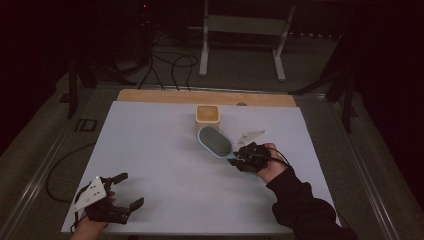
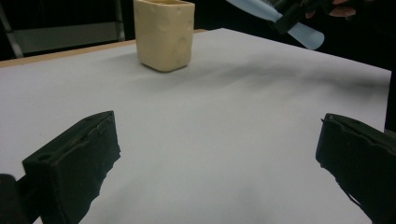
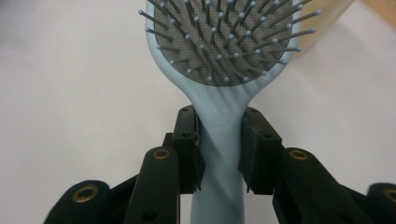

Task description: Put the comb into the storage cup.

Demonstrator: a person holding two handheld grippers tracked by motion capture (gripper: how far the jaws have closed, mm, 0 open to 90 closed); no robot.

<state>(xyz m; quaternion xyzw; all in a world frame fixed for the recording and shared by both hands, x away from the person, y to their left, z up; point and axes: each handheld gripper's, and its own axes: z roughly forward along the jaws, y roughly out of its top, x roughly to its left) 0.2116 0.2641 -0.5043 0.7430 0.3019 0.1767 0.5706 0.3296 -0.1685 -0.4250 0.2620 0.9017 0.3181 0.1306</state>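
The right hand-held gripper [image 1: 239, 159] is clamped on the handle of a light-blue plastic paddle hairbrush [image 1: 216, 141] with a grey cushion of ball-tipped pins. In the right gripper view both black pads press against the sides of the handle just below the brush head [image 3: 219, 42], and the pins face the camera. From the high view the hairbrush lies just in front of a cream-yellow, square-sided cup [image 1: 207, 116], its head overlapping the cup's near wall in the picture; whether the two touch cannot be told. In the left gripper view the brush handle [image 2: 299, 33] hangs above the white sheet, to the right of the cup [image 2: 164, 33] and clear of the surface.

The left hand-held gripper [image 1: 126, 192] sits near the bench's front-left corner, well apart from the cup, with its jaws spread wide and nothing between them. The cup stands upright on the white sheet [image 1: 150, 165] that covers the bench, near the sheet's far edge. A dark sleeve [image 1: 305, 210] leads to the right hand.
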